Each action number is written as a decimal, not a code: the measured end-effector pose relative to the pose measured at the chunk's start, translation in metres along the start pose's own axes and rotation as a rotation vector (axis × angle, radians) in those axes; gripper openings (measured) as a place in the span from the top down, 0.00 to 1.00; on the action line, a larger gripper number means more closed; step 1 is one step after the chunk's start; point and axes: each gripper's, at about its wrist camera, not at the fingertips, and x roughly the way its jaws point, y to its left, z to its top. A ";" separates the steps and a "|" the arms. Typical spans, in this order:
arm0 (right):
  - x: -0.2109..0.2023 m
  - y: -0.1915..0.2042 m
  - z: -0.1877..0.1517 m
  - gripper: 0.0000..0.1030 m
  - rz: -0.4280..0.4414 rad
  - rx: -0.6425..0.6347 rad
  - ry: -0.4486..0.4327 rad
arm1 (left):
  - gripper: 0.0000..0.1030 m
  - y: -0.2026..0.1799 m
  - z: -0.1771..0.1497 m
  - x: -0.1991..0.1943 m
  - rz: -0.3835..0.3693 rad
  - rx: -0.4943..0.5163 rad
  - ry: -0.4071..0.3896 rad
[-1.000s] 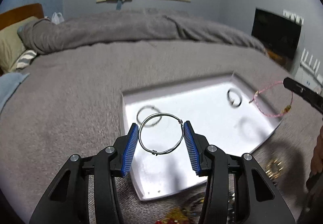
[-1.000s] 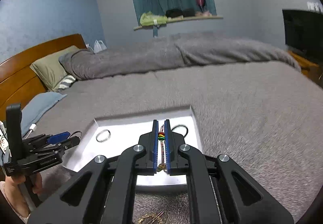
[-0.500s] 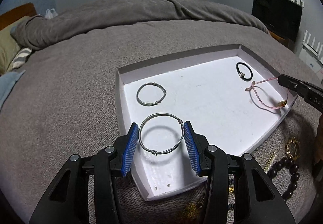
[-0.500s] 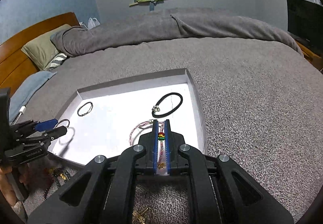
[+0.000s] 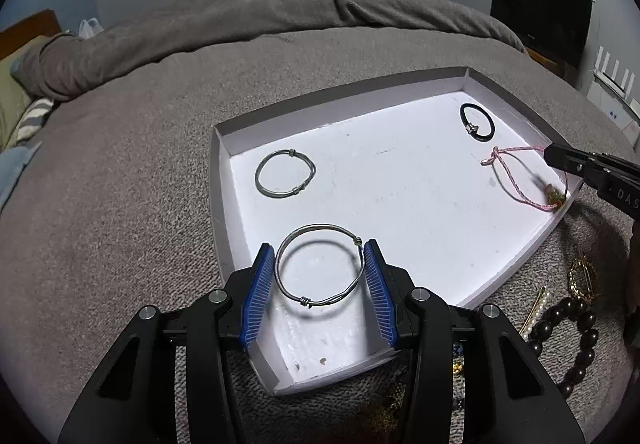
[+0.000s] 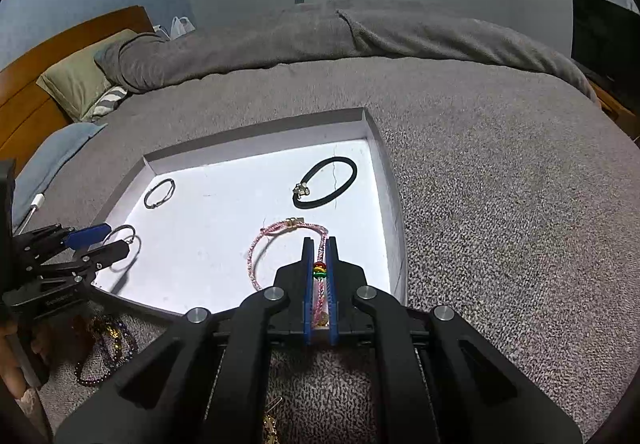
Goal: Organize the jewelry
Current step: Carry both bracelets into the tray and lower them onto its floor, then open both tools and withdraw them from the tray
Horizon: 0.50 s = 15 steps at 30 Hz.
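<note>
A white tray (image 5: 224, 171) lies on the grey bed; it also shows in the right wrist view (image 6: 384, 171). My left gripper (image 5: 319, 264) is shut on a silver wire bangle (image 5: 280, 256) and holds it just above the tray's near left part. My right gripper (image 6: 319, 244) is shut on a pink cord bracelet (image 6: 256, 252) with coloured beads, low over the tray's near right part. A second silver bangle (image 5: 285, 178) and a black band bracelet (image 5: 477, 122) lie in the tray.
Loose jewelry lies on the blanket in front of the tray: a dark bead bracelet (image 5: 576, 340), a gold clip (image 5: 582, 278), a pearl pin (image 5: 534, 314) and purple beads (image 6: 104, 348). Pillows (image 6: 76, 87) and a wooden headboard (image 6: 48, 51) are at the left.
Both grippers have come down and forward over the tray with their bracelets still held. The tray now looks nearer and larger in both views.
</note>
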 end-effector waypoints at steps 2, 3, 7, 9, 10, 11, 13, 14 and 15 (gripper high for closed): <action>0.000 0.000 0.000 0.94 0.001 0.001 0.000 | 0.54 0.000 0.000 0.000 0.001 0.001 -0.001; 0.000 0.000 0.000 0.94 0.001 0.002 0.000 | 0.54 0.000 0.000 0.001 0.001 0.001 -0.001; 0.000 -0.001 -0.001 0.94 -0.001 0.001 -0.001 | 0.53 0.000 0.000 0.001 0.002 0.002 -0.001; 0.000 0.000 -0.001 0.94 -0.002 0.001 -0.002 | 0.53 0.001 0.000 0.001 0.000 0.001 -0.001; 0.000 -0.001 -0.001 0.94 -0.003 0.001 -0.003 | 0.53 0.000 0.001 0.001 0.001 0.001 -0.001; 0.000 0.000 -0.001 0.94 -0.002 0.001 -0.002 | 0.53 0.000 0.001 0.001 0.001 0.001 -0.001; -0.001 -0.001 -0.001 0.94 -0.002 0.002 -0.003 | 0.53 0.000 0.001 0.001 0.001 0.001 -0.002; -0.001 -0.002 -0.001 0.94 -0.001 0.002 -0.004 | 0.53 0.000 0.001 0.001 0.001 0.001 -0.002; -0.001 -0.002 -0.001 0.94 0.001 0.002 -0.003 | 0.53 0.000 0.000 0.001 0.001 0.001 -0.002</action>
